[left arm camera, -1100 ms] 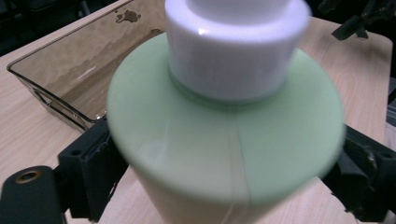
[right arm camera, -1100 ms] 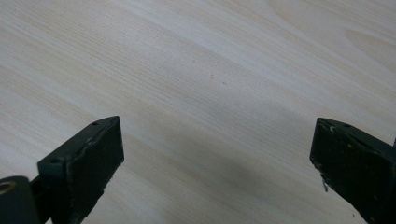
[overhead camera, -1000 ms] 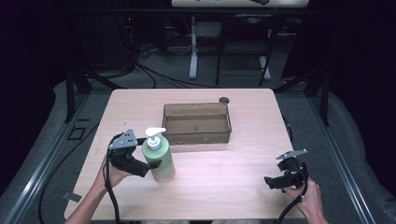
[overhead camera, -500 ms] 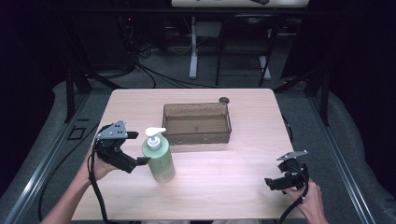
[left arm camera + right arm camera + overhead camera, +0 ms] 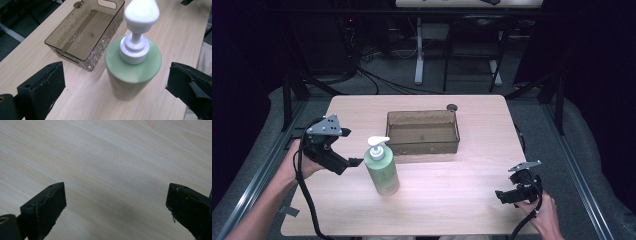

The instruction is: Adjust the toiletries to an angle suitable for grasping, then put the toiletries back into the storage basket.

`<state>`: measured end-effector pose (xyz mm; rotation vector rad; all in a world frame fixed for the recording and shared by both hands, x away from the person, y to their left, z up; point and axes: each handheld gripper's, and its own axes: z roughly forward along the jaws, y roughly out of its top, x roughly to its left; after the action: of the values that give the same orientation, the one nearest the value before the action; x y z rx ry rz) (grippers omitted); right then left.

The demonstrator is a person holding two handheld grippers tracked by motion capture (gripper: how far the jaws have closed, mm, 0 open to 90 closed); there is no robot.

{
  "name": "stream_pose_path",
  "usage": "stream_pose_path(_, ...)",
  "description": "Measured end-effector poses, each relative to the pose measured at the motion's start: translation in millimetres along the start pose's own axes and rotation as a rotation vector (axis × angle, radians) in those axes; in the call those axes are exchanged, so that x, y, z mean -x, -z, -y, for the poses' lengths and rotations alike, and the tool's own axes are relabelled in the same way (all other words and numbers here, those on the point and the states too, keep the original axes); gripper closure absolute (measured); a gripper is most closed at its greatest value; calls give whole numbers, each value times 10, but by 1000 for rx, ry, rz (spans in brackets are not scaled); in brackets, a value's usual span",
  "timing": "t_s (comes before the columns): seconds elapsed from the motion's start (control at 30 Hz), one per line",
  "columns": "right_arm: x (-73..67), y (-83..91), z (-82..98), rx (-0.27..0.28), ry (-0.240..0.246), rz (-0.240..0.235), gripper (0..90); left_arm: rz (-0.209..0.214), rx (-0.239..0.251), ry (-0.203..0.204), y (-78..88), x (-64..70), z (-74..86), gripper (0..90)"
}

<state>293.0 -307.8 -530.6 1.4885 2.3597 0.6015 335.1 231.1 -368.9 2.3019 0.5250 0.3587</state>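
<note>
A green soap bottle [image 5: 382, 171] with a white pump stands upright on the wooden table [image 5: 462, 180], just in front of the left end of a clear brown bin [image 5: 422, 146]. My left gripper [image 5: 356, 161] is open a short way left of the bottle, jaws pointing at it without touching. In the left gripper view the bottle [image 5: 132, 72] stands ahead between the wide-apart jaws of the left gripper [image 5: 117, 82], with the empty bin [image 5: 98, 53] behind it. My right gripper [image 5: 501, 195] rests open near the front right corner; the right gripper [image 5: 115, 207] has bare wood between its jaws.
A small dark round object [image 5: 452, 106] lies on the table behind the bin's right end. Dark floor, cables and desk legs lie beyond the far edge. A person's forearms enter from the bottom corners.
My left gripper has drawn back to the left, away from the soap bottle, which stays upright in place. The right gripper has barely moved.
</note>
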Motion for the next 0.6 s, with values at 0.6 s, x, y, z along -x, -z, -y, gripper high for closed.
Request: stream_pose_path(0.6, 2, -2, 14, -12, 8, -8, 28, 92, -305, -130, -100, 49, -623, 0)
